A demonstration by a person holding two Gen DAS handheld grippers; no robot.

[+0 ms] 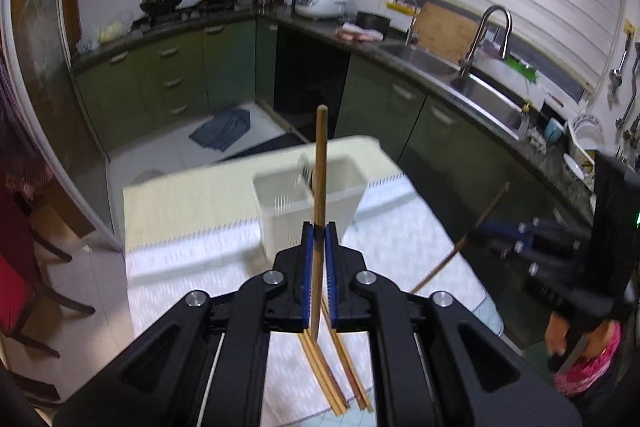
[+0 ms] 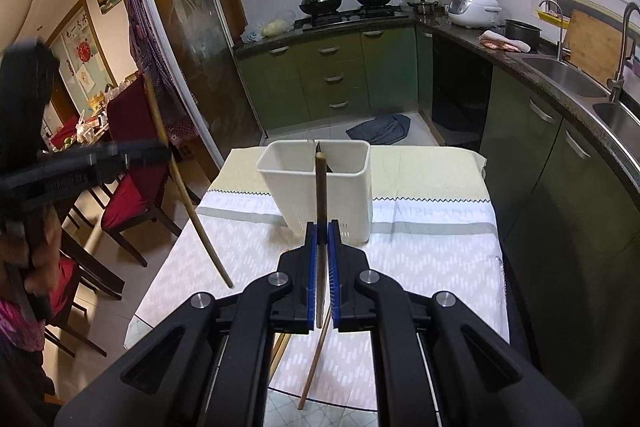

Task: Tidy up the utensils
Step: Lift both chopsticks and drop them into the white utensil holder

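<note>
Mid-task, I'd say. My left tongs (image 1: 319,227) are clamped on one chopstick (image 1: 320,167), held upright above the table (image 1: 192,203). Right tongs (image 2: 322,227) are pinched shut on a second chopstick (image 2: 320,195), also clear of the table. White utensil holder (image 2: 348,183) stands ahead on the cloth, something dark already inside; can't identify it. More chopsticks (image 1: 320,367) lie loose below the left tongs. Both held sticks not yet in.
</note>
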